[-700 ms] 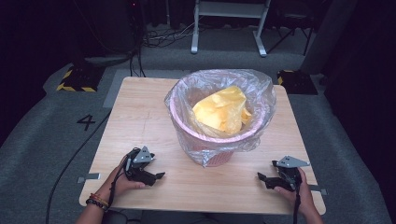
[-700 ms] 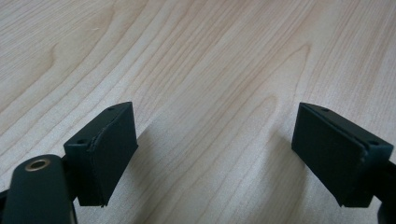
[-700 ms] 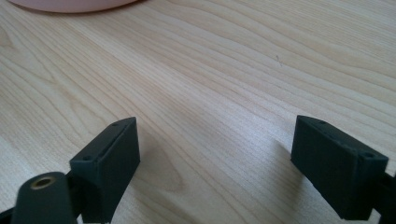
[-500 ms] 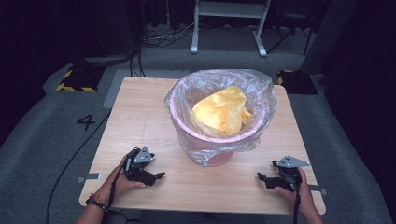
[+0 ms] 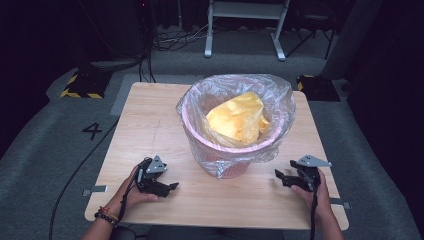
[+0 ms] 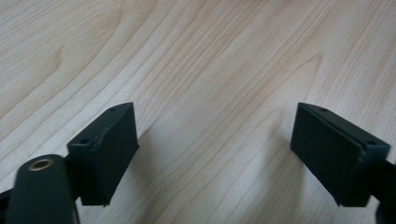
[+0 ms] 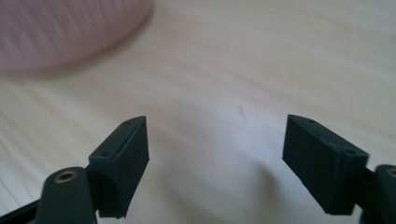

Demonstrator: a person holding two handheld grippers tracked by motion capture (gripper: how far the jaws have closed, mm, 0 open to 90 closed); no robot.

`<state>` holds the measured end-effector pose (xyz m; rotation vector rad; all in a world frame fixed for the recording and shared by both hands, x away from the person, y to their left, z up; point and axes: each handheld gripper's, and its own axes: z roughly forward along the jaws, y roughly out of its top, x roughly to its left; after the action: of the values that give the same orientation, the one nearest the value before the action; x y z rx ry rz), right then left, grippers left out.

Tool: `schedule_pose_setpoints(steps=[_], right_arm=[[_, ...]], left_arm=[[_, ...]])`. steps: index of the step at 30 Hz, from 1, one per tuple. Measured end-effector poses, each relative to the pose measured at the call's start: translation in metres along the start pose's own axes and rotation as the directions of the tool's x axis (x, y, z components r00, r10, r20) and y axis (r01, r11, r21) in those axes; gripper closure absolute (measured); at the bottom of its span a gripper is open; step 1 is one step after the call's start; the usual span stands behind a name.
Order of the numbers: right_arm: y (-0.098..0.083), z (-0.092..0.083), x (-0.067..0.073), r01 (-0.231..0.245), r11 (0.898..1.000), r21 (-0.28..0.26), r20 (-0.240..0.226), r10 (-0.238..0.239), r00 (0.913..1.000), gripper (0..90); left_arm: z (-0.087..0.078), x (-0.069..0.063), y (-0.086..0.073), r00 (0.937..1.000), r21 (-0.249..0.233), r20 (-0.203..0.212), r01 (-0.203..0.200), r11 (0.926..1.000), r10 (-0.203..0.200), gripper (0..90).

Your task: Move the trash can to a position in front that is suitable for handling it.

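Nothing moved: ribbed pink bin [image 5: 235, 150] (crinkly clear liner [image 5: 280, 100]) on woodgrain table [image 5: 150, 120].

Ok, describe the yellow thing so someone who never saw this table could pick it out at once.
On the wooden table stands a pink bin lined with a clear plastic bag. Inside it lies the crumpled yellow bag, the one bright yellow thing there, opaque against the see-through liner around it.

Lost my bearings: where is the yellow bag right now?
In the high view, the yellow bag sits inside the lined pink bin at table centre, beyond both grippers.
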<state>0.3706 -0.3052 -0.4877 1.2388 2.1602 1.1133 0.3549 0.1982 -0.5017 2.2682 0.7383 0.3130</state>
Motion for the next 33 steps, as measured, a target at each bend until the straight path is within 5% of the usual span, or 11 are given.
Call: schedule_pose_setpoints(steps=[1,4,8,14,22,25,30,33], right_arm=[[0.017,0.004,0.0,0.013,1.0,-0.027,0.027,-0.012,0.9996,23.9],[0.029,0.009,-0.002,0.018,0.999,-0.046,0.049,-0.016,0.9987,25.5],[0.054,0.034,-0.013,-0.066,0.993,-0.099,0.047,0.071,0.9964,29.8],[0.071,0.057,-0.016,-0.12,0.986,-0.119,-0.041,0.116,0.9924,32.9],[0.079,0.064,-0.002,-0.039,0.993,-0.115,-0.111,0.026,0.9935,30.7],[0.08,0.063,0.003,-0.019,0.993,-0.119,-0.128,0.003,0.9917,33.7],[0.079,0.059,0.01,0.027,0.992,-0.121,-0.16,-0.046,0.986,34.8],[0.078,0.056,0.018,0.066,0.99,-0.129,-0.195,-0.091,0.9765,34.4]], left_arm=[[0.002,-0.002,0.003,0.9998,-0.003,0.0,-0.018,0.9998,0.018,15.8],[0.004,-0.002,0.005,0.9996,-0.003,0.009,-0.028,0.9996,0.028,16.0],[0.004,-0.001,0.003,0.9993,-0.002,0.033,-0.016,0.9999,0.017,15.9],[0.005,-0.001,0.004,0.9993,-0.004,0.034,-0.018,0.9998,0.018,15.7],[0.011,-0.001,0.013,0.9977,-0.006,0.058,-0.036,0.9993,0.036,17.2],[0.01,0.0,0.025,0.9979,-0.069,0.045,-0.043,0.9967,0.046,17.6],[0.005,0.003,0.033,0.9987,-0.105,0.028,-0.04,0.9937,0.044,18.6],[0.002,0.006,0.037,0.9988,-0.143,0.037,-0.027,0.9894,0.033,19.6]])
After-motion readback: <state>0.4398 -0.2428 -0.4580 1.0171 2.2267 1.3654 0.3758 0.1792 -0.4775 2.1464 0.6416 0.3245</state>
